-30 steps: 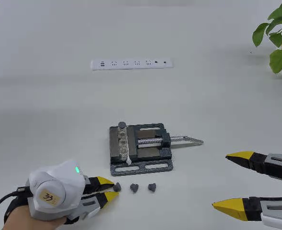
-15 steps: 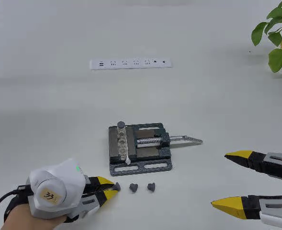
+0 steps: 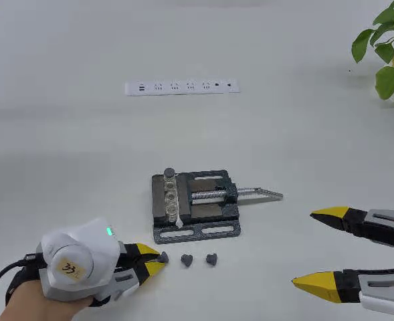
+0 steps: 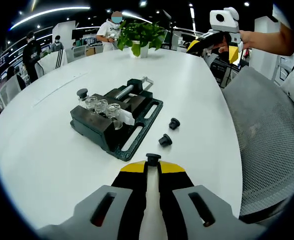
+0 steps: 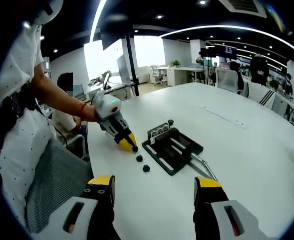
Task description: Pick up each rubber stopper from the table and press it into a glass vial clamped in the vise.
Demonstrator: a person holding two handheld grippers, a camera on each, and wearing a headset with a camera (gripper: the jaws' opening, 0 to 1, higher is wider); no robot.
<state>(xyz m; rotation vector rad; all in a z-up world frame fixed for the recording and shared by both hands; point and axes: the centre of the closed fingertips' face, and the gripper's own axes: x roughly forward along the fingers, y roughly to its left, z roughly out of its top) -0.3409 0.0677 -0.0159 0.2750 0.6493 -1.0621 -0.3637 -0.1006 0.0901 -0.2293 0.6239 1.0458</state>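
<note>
Just in front of the vise (image 3: 203,231), has now clamped the left tool (image 3: 155,261) on the leftmost rubber stopper (image 4: 152,159), low over the surface (image 3: 83,167), so ready to carry it to an open glass vial (image 3: 173,204); holds the right tool (image 3: 305,247) wide apart, idle.

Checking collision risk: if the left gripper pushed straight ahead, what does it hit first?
Left gripper, shut on a stopper, would probably meet the nearer loose stopper first; depth is unclear.

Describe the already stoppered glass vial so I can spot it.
Find the dark metal vise on the white table. It clamps a row of clear glass vials; the one at the end farthest from the loose grey stoppers alone wears a dark rubber cap.
</note>
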